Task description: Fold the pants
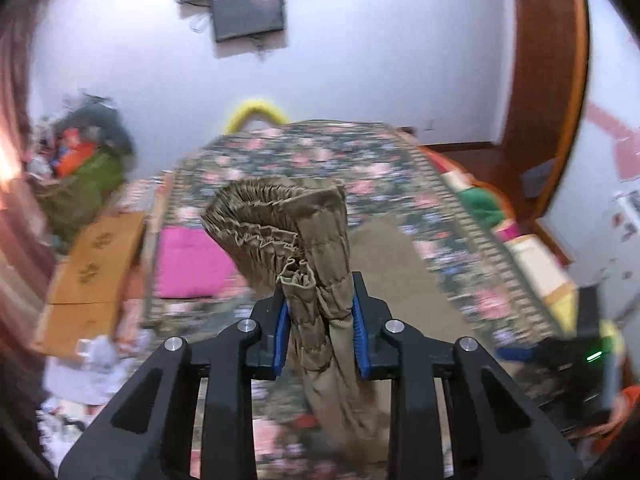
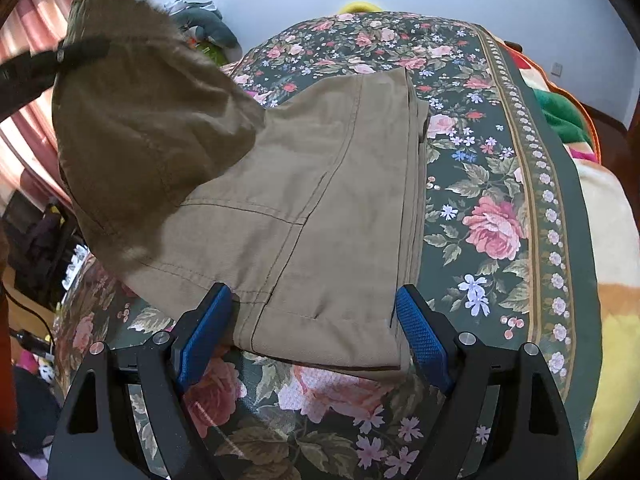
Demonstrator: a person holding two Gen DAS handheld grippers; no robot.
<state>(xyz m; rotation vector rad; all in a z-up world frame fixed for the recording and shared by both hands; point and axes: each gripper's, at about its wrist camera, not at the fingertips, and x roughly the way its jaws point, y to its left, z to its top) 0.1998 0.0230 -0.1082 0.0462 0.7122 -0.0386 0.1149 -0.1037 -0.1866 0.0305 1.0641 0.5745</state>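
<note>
The khaki pants (image 2: 320, 208) lie partly folded on the floral bedspread (image 2: 492, 160). My left gripper (image 1: 319, 320) is shut on the bunched elastic waistband of the pants (image 1: 304, 248) and holds it up above the bed; it shows in the right wrist view (image 2: 80, 50) at the upper left, lifting that end. My right gripper (image 2: 314, 332) is open, its blue pads either side of the near folded edge of the pants, low over the bed.
A pink cushion (image 1: 192, 264) and cardboard boxes (image 1: 92, 264) lie left of the bed. Clutter and clothes are piled at the far left (image 1: 84, 152). Colourful blankets (image 2: 600, 240) run along the bed's right side. A wooden door frame (image 1: 548, 80) stands at the right.
</note>
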